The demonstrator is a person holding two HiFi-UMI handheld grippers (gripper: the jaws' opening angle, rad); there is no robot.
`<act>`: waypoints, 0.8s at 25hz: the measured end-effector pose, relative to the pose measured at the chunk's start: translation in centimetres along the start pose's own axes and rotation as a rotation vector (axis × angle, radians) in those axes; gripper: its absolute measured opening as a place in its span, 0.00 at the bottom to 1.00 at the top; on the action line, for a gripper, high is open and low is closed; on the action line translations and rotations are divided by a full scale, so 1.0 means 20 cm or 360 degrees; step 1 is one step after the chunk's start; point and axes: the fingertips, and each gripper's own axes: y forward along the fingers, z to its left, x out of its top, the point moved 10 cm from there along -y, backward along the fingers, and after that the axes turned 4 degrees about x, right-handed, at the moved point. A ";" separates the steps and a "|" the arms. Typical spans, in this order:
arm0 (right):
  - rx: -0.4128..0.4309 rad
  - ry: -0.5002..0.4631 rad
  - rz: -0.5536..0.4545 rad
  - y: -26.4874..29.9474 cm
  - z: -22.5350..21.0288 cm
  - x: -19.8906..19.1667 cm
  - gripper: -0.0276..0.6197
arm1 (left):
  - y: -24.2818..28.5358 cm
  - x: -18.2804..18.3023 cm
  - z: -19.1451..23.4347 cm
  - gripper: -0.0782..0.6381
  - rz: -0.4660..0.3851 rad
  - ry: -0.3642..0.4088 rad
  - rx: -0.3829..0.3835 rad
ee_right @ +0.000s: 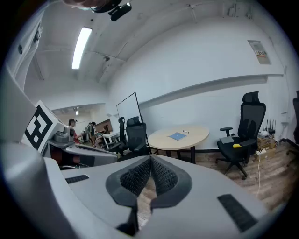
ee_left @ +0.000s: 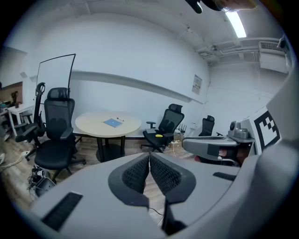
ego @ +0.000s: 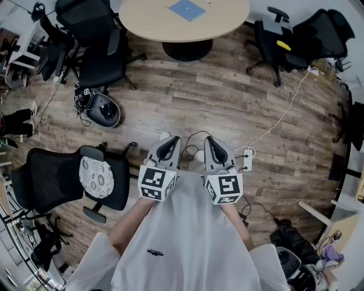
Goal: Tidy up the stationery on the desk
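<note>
The left gripper and right gripper are held side by side at the person's chest, above a wood-plank floor. Each has ribbed black pads clenched tip to tip, gripping nothing. Well ahead, a flat blue notebook and a thin pen lie on a round, pale table.

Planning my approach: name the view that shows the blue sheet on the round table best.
The head view: the blue sheet is seen from above, its flat face showing. Both gripper views show it far off, small and foreshortened.
</note>
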 end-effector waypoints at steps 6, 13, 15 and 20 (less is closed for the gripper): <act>0.0019 -0.0087 -0.0018 0.12 0.02 0.06 0.10 | 0.06 0.03 0.08 0.15 -0.0064 -0.0026 0.0023; 0.0037 -0.0051 0.0106 0.58 0.19 0.13 0.10 | 0.10 0.09 0.57 0.14 -0.0045 -0.0101 0.0029; 0.0077 -0.0065 0.0094 0.73 0.29 0.17 0.10 | 0.07 0.13 0.77 0.15 -0.0081 -0.0178 0.0032; 0.0119 -0.0009 0.0099 1.09 0.48 0.26 0.10 | 0.04 0.16 1.24 0.14 -0.0106 -0.0246 0.0067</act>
